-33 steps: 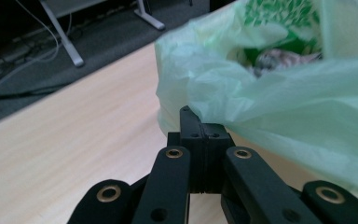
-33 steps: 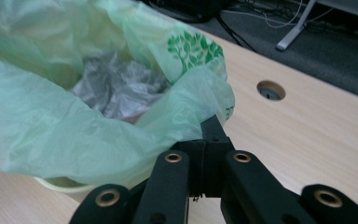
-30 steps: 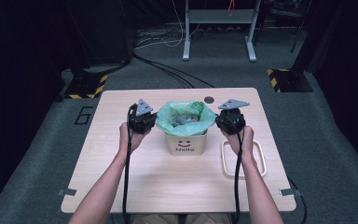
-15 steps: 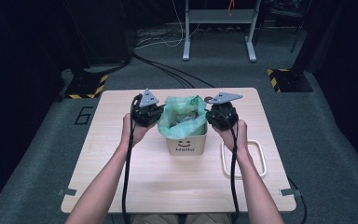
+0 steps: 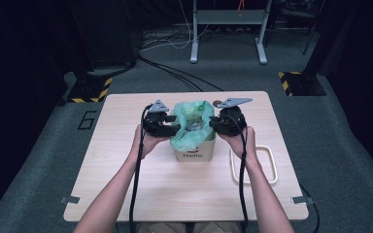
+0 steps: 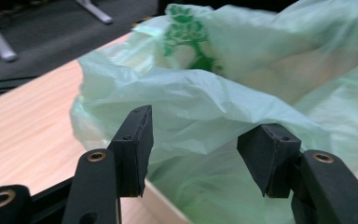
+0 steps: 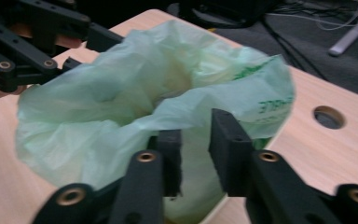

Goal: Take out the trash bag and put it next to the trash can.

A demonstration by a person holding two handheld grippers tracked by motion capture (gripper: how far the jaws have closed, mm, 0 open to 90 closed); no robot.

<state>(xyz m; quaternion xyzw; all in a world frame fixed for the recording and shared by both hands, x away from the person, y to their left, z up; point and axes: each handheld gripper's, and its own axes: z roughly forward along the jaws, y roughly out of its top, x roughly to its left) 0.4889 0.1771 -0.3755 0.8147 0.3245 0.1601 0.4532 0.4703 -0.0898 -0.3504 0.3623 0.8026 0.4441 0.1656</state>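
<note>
A small cardboard box marked "Hello" stands mid-table, lined with a thin green plastic bag whose rim bunches loosely above it. My left gripper is at the bag's left side. Its jaws have just been opening, and in the left gripper view they stand wide apart with the bag's rim loose between the pads. My right gripper is at the bag's right side. Its jaws have also just been opening and show a narrow gap, with the bag's edge in it.
A white rectangular loop lies on the wooden table to the right of the box. A round hole sits in the tabletop behind the bag. Cables and a metal stand are on the floor beyond.
Both grippers moved inward toward the box, and the bag rim went from stretched wide to bunched. Both pairs of jaws have parted.
</note>
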